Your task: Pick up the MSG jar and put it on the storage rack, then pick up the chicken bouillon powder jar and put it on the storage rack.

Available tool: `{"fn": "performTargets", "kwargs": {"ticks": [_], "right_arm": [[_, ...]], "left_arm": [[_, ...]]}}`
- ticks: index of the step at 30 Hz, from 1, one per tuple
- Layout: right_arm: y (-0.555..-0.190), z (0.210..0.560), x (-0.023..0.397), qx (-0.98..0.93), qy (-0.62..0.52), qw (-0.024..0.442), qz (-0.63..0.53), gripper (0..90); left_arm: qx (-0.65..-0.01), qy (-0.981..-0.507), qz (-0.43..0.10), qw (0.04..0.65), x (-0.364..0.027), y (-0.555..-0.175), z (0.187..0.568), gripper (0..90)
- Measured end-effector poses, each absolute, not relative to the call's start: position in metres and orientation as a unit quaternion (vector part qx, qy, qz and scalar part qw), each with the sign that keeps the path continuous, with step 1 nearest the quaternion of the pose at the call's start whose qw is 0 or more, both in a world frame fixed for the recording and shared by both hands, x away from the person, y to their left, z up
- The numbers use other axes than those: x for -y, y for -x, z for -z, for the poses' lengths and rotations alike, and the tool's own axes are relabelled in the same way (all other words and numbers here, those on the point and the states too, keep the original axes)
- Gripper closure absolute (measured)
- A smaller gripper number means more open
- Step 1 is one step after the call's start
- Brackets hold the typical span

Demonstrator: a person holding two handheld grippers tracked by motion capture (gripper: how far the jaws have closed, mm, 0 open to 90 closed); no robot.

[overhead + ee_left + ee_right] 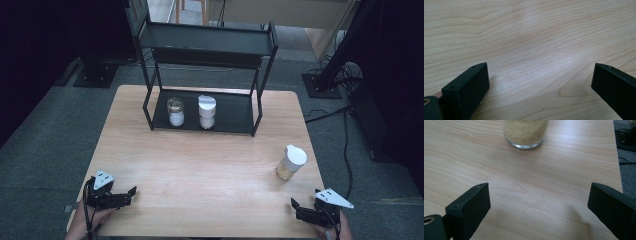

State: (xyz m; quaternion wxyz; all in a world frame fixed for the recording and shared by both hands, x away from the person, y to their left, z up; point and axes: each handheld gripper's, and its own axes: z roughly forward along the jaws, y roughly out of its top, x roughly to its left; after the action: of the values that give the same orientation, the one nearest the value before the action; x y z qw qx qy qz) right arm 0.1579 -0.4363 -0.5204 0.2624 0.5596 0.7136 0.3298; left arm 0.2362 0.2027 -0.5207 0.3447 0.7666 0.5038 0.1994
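Here, the bench (200,165) from above, both my tools near its front edge.
Jar: a white-lidded jar of yellow grains (291,162) stands upright on the bench's right side.
Right hand-held gripper (300,209): jaws wide apart, holding nothing; the jar (525,132) lies straight ahead, a little left of centre.
Left hand-held gripper (127,196): jaws wide, empty, well apart from the jar.
Nearer hand: my right.
Shelf (205,117): two more jars, far side.
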Motion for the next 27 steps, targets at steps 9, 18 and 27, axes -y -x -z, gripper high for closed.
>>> {"fn": "performTargets", "kwargs": {"ticks": [9, 18, 27], "right_arm": [[-0.159, 0.518, 0.438, -0.712, -0.564, 0.264, -0.324, 4.1], [-0.165, 0.515, 0.435, -0.712, -0.565, 0.262, -0.324, 4.4], [-0.171, 0.509, 0.434, -0.702, -0.572, 0.246, -0.346, 4.1]], "left_arm": [[-0.504, -0.766, -0.199, 0.345, -0.203, -0.236, 0.521, 1.7], [-0.503, -0.767, -0.200, 0.344, -0.202, -0.236, 0.521, 1.7], [-0.501, -0.768, -0.200, 0.344, -0.202, -0.236, 0.521, 1.6]]}}
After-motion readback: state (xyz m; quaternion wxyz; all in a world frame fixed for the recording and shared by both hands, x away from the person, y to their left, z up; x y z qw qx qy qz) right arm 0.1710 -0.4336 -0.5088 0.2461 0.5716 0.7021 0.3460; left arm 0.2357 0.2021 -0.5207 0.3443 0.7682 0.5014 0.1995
